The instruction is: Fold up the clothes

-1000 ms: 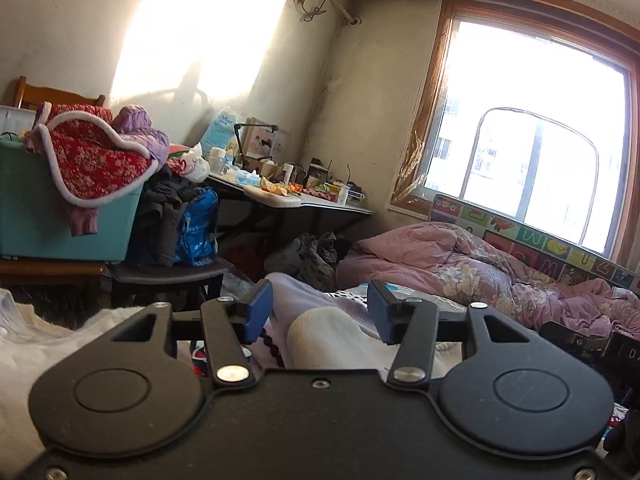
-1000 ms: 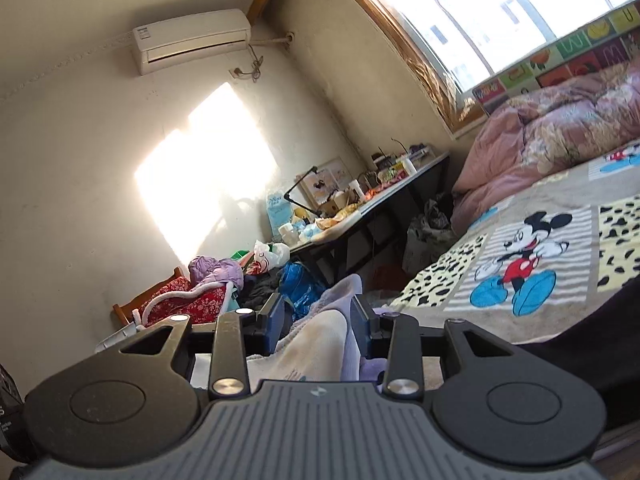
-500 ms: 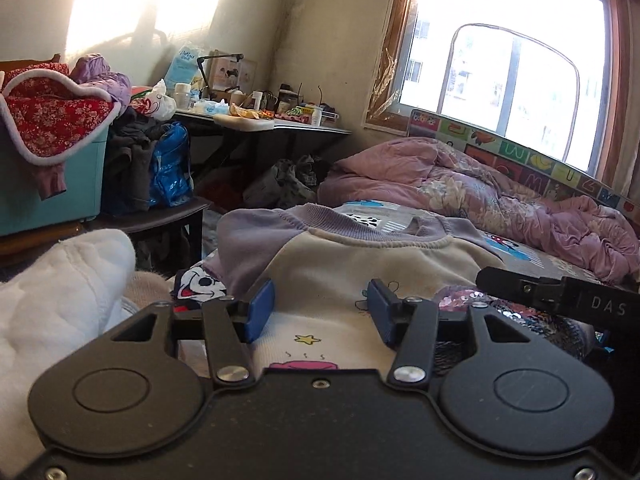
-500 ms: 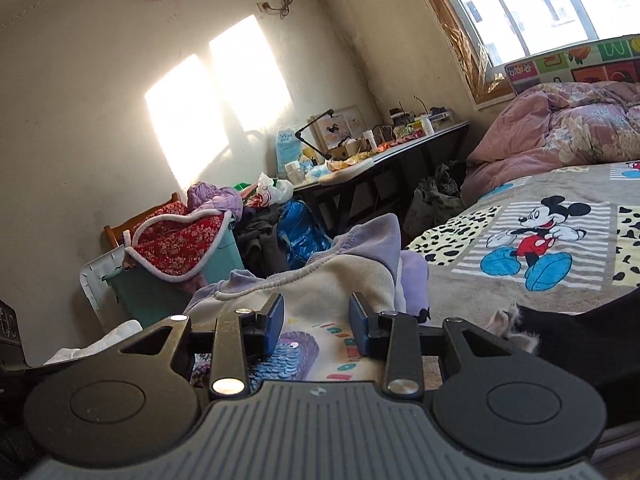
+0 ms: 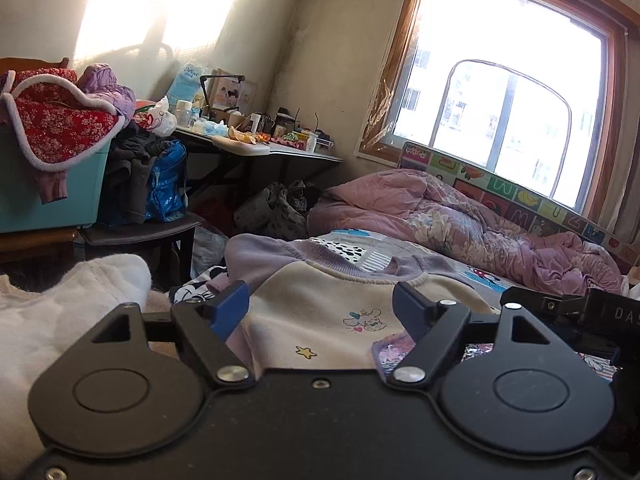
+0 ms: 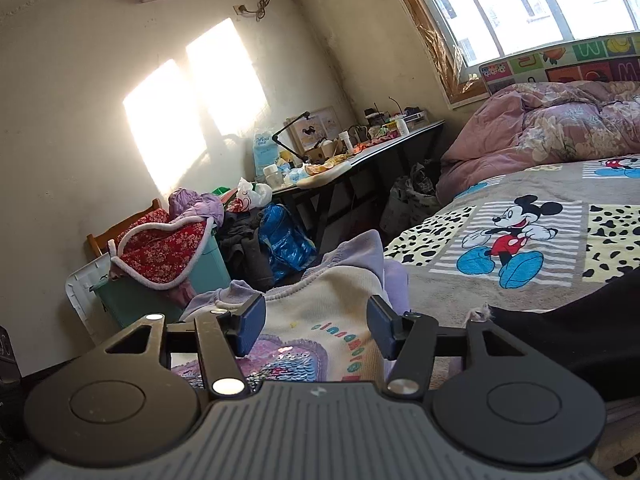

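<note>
A cream sweatshirt with a lilac collar and sleeves lies spread on the bed, front up, showing a small bunny print and a star. In the right wrist view the same sweatshirt shows a sequin heart patch and coloured letters. My left gripper hovers low over its chest, open, with nothing between the blue pads. My right gripper is also open, just above the patch side. Neither gripper holds any cloth.
A white fleecy garment lies left of the sweatshirt. A pink quilt is heaped under the window. The Mickey bedsheet stretches right, with dark cloth at its near edge. A cluttered table and a teal bin stand beyond.
A second ago both grippers held the sweatshirt up, pinched. They lowered it flat onto the bed, and both jaws have since spread wide and let go.
</note>
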